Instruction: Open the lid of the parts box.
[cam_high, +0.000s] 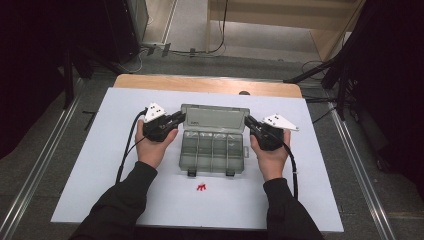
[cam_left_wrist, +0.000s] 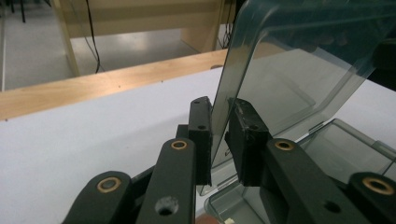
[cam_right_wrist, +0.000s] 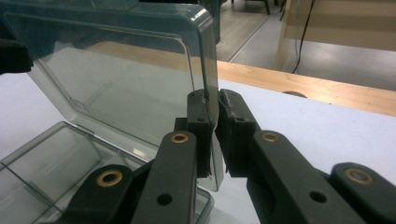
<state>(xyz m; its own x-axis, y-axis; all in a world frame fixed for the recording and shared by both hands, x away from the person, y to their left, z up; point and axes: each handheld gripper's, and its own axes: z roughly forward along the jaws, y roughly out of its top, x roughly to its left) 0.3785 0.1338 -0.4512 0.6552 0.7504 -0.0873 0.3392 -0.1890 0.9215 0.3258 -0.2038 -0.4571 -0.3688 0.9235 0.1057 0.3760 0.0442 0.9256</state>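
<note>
The clear compartment box (cam_high: 214, 150) sits mid-table on the white sheet (cam_high: 80, 165), its raised lid (cam_high: 215, 119) pinched at opposite side edges by the left gripper (cam_high: 176, 119) and right gripper (cam_high: 250, 123).

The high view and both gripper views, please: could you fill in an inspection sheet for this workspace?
Surface: white sheet over a wooden table.
Job's things: clear compartment box, its lid standing open and upright; compartments look empty.
Clutter: small red item on the sheet in front of the box.
Grippers: left gripper shut on the lid's left edge; right gripper shut on its right edge. A hand holds the left one, the other hand the right.
Cables: one black cable trails from the left gripper, another from the right.
Surroundings: grey floor, floor cables and wooden furniture beyond the table.
</note>
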